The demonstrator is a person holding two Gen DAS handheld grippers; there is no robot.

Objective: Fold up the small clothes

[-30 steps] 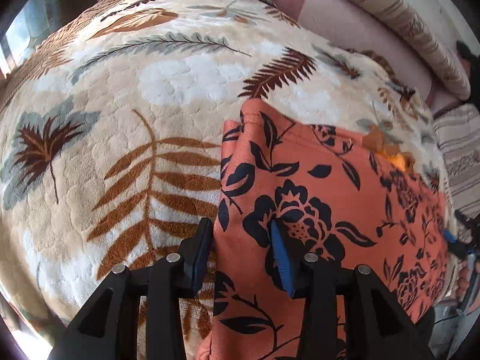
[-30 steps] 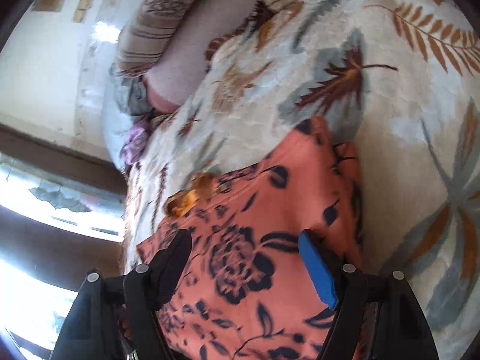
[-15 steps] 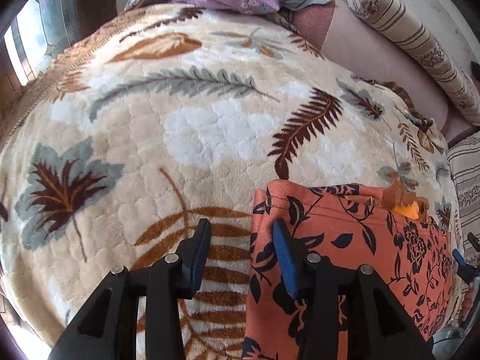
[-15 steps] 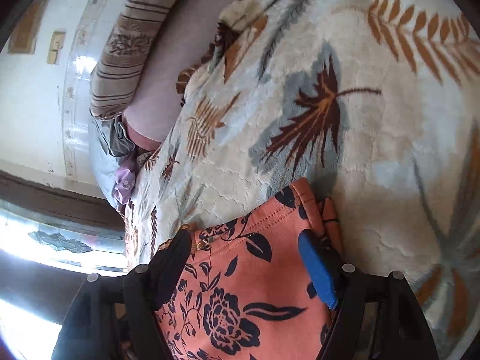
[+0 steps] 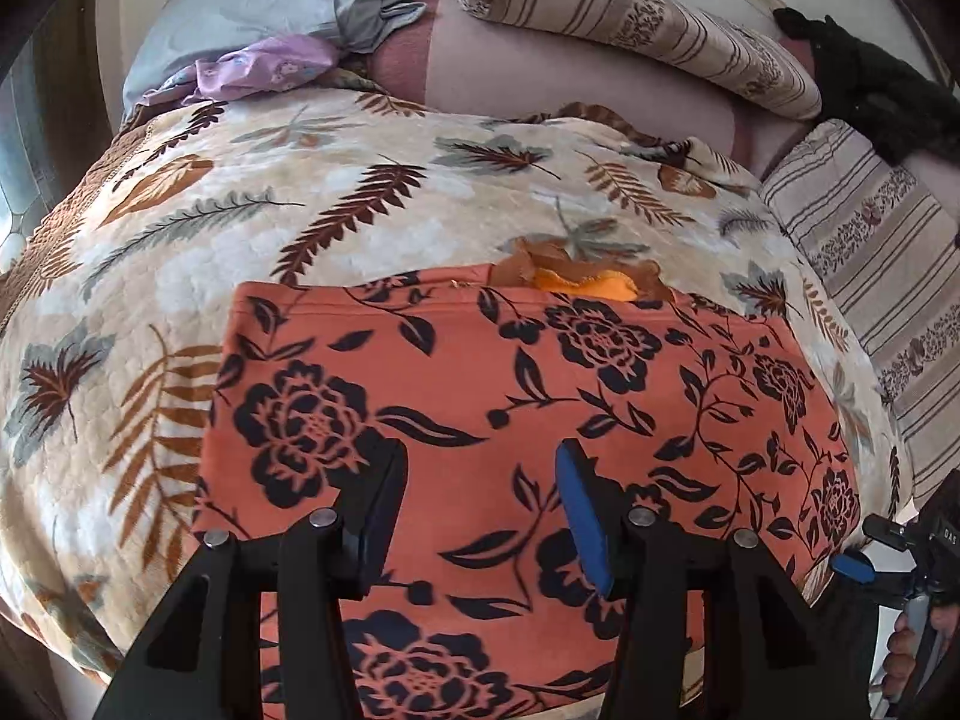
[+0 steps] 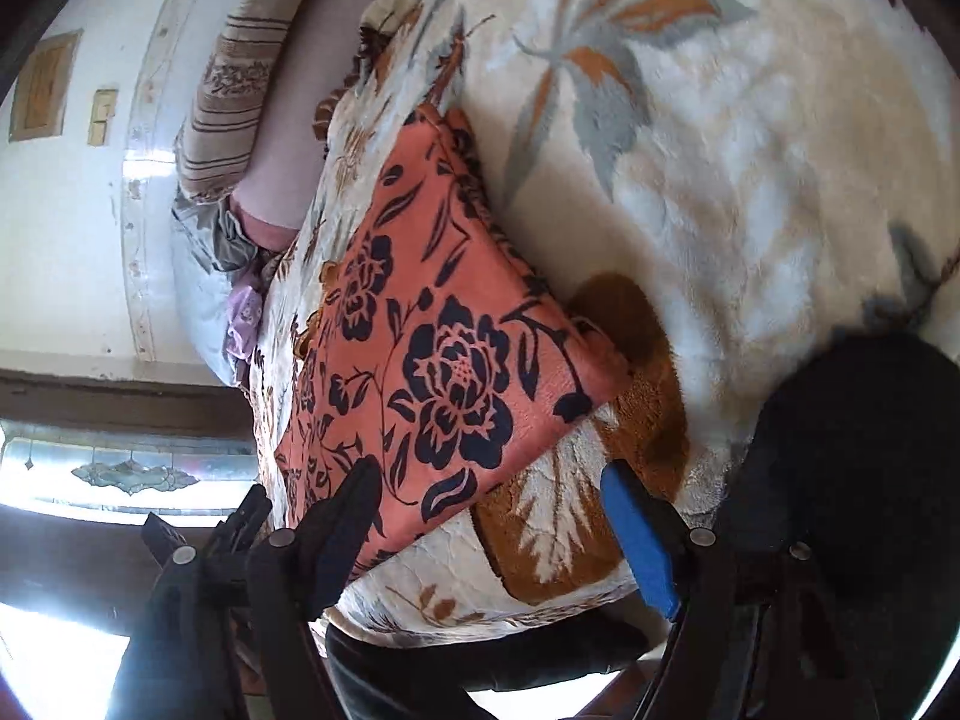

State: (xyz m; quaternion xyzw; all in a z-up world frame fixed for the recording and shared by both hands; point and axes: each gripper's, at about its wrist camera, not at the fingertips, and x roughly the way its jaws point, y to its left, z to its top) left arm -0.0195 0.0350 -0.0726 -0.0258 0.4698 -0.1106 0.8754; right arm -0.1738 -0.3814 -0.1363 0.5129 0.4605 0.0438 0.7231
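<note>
An orange cloth with black flowers (image 5: 540, 384) lies flat, as a folded rectangle, on the leaf-patterned blanket (image 5: 198, 276). A yellow-orange scrap (image 5: 582, 287) peeks out at its far edge. My left gripper (image 5: 480, 480) hovers over the near half of the cloth; its jaws are opening and pinch nothing. In the right wrist view the cloth (image 6: 432, 360) runs away to the upper left. My right gripper (image 6: 492, 516) stands open off its near corner, with blanket below the jaws. The right gripper's blue pad (image 5: 852, 564) also shows at the lower right of the left wrist view.
Striped bolsters (image 5: 636, 30) and a striped cushion (image 5: 882, 252) line the back and right. A grey and lilac heap of laundry (image 5: 270, 54) sits at the back left. A black item (image 5: 870, 78) lies at the back right. A dark blurred mass (image 6: 858, 450) fills the right wrist view's lower right.
The left gripper moved from the cloth's left edge to over its middle, and its jaws widened. The right gripper drew back off the cloth to its near corner. The cloth now lies flat.
</note>
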